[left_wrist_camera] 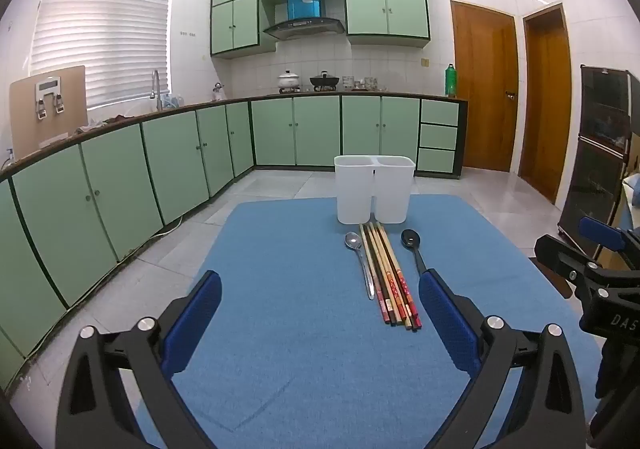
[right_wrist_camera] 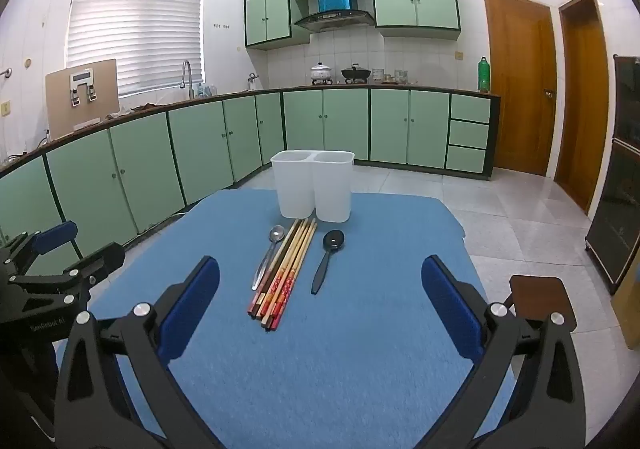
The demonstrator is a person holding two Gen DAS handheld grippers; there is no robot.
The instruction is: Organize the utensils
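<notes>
Left gripper (left_wrist_camera: pixel 320 313), black frame with blue padded fingers: jaws spread wide, nothing between them, held above the near part of the blue felt mat (left_wrist_camera: pixel 280 349), angled slightly downward. Right gripper (right_wrist_camera: pixel 320 309), same make: jaws likewise spread wide and empty, hovering over the near mat, alongside its partner. Utensils, all lying flat on the mat ahead of both grippers, handles toward the viewer: one silver metal spoon (right_wrist_camera: pixel 267 255) on the left; one bundle of wooden chopsticks with red patterned ends (right_wrist_camera: pixel 286 269) in the middle, just beside the metal spoon; one black plastic spoon (right_wrist_camera: pixel 326 259) on the right, a little apart from the bundle. Beyond them, near the far edge of the mat: one white plastic two-compartment holder (right_wrist_camera: pixel 313 185), upright; both compartments appear empty, though their floors are hidden. Status, as judged: sorting not yet begun, approach step in hand. Next move calls for lowering one gripper over a handle end, closing on a thin, flat-lying item, then lifting and tipping it upright into one compartment; the chopsticks, lying close together, likely need a careful pinch to avoid scattering.
</notes>
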